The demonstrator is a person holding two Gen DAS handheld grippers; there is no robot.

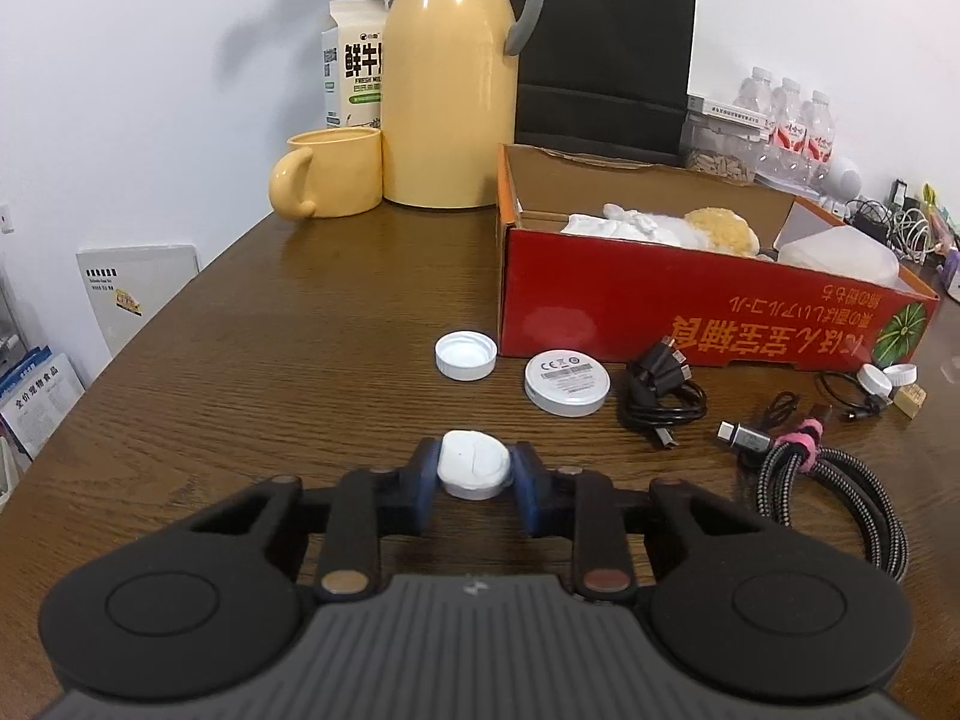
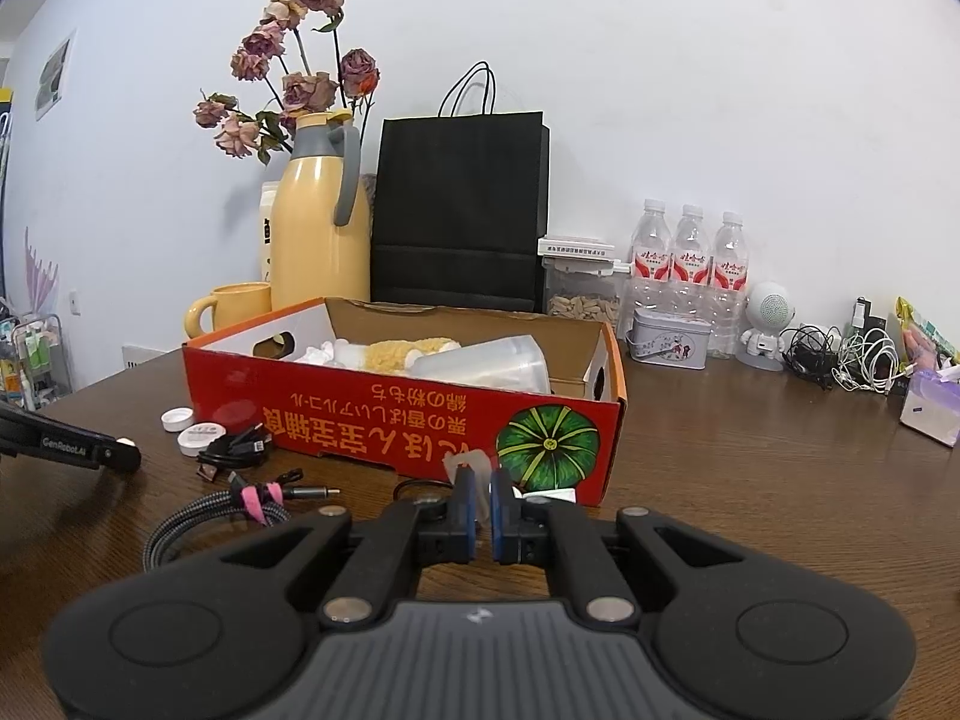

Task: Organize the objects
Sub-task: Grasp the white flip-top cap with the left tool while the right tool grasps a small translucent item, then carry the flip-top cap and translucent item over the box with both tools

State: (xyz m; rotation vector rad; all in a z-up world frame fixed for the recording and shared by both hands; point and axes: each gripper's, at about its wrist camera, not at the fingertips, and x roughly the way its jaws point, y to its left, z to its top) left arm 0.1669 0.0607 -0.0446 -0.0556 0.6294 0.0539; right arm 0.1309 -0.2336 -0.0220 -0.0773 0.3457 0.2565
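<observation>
My left gripper (image 1: 473, 455) is shut on a small white rounded lid-like piece (image 1: 474, 471), its blue pads pressing both sides just above the wooden table (image 1: 270, 360). Ahead of it lie a white bottle cap (image 1: 466, 355), a round white puck (image 1: 567, 383) and a coiled black cable (image 1: 660, 399). The open red cardboard box (image 1: 660, 312) stands behind them with white and yellow soft things and a clear plastic cup inside. My right gripper (image 2: 483, 480) is shut with nothing held, close to the front of the red box (image 2: 390, 420).
A braided cable with a pink tie (image 1: 840, 480) and two small caps (image 1: 888, 375) lie right of the left gripper. At the back stand a yellow jug (image 1: 447, 90), a yellow mug (image 1: 336, 171), a black paper bag (image 2: 459, 210), water bottles (image 2: 690, 264) and tangled chargers (image 2: 840, 354).
</observation>
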